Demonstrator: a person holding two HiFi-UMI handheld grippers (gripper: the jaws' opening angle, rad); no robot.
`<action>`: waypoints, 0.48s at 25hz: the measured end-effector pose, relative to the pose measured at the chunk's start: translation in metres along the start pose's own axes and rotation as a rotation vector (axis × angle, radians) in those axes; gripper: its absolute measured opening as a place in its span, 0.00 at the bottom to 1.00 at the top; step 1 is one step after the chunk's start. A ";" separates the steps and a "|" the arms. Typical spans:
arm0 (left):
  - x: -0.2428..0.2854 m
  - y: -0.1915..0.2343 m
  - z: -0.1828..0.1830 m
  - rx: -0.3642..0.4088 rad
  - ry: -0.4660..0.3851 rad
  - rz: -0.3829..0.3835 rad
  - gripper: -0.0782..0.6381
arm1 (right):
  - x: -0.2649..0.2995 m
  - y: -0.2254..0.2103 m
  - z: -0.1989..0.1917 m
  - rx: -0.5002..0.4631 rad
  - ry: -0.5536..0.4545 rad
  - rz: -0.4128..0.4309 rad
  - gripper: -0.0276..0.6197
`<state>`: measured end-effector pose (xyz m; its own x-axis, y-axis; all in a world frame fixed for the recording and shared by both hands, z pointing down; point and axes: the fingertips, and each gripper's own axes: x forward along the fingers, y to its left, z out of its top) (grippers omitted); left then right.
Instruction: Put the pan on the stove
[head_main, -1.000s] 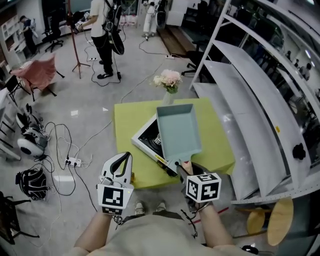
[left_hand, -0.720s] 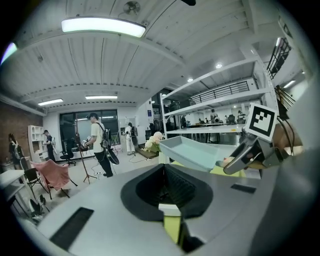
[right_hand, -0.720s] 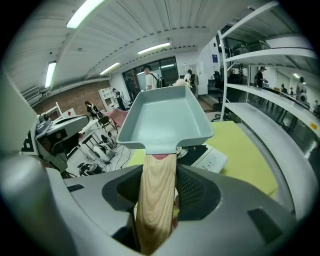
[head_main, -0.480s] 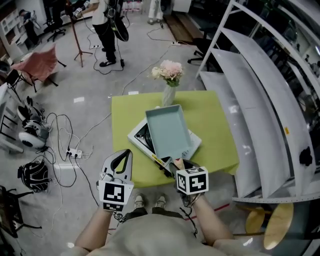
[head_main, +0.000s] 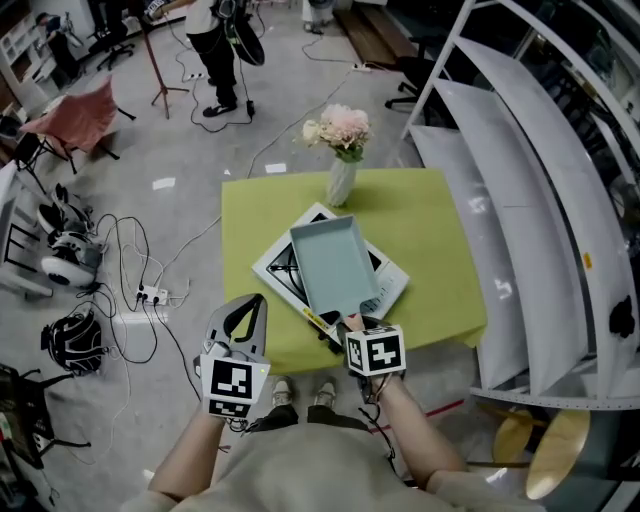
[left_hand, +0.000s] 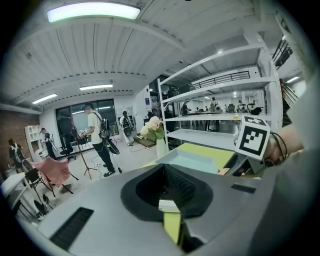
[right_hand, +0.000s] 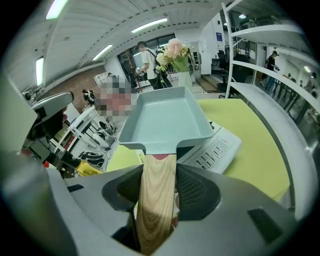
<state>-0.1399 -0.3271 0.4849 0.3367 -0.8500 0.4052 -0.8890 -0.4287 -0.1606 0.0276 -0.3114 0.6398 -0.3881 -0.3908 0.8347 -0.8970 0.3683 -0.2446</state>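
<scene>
A pale teal rectangular pan (head_main: 333, 265) with a wooden handle (right_hand: 156, 200) hangs over the white portable stove (head_main: 395, 285) on the yellow-green table (head_main: 430, 240). Whether the pan touches the stove I cannot tell. My right gripper (head_main: 352, 328) is shut on the handle at the table's front edge; in the right gripper view its pads (right_hand: 192, 187) press the wood on both sides of my right gripper (right_hand: 159, 182). The pan (right_hand: 167, 120) stretches away from me above the stove (right_hand: 215, 147). My left gripper (head_main: 240, 318) hovers off the table's front left corner, shut and empty.
A vase of pink flowers (head_main: 341, 165) stands at the table's far edge behind the stove. Metal shelving (head_main: 520, 200) runs along the right. Cables and bags (head_main: 75, 340) lie on the floor at left. A person (head_main: 215, 50) stands far back.
The pan has shifted left and toward me, from overhanging the stove's right side to lying over its middle. The left gripper has stayed in place.
</scene>
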 end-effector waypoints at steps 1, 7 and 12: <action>0.002 -0.001 -0.001 0.002 0.005 -0.002 0.12 | 0.003 -0.001 0.000 -0.001 0.008 0.000 0.33; 0.009 -0.006 0.000 0.005 0.016 -0.009 0.12 | 0.013 -0.005 -0.001 -0.018 0.039 -0.012 0.33; 0.010 -0.010 0.001 0.008 0.021 -0.014 0.12 | 0.019 -0.008 -0.006 -0.027 0.056 -0.030 0.33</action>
<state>-0.1278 -0.3314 0.4896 0.3423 -0.8376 0.4258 -0.8817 -0.4429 -0.1625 0.0283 -0.3165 0.6607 -0.3479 -0.3541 0.8681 -0.9016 0.3801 -0.2063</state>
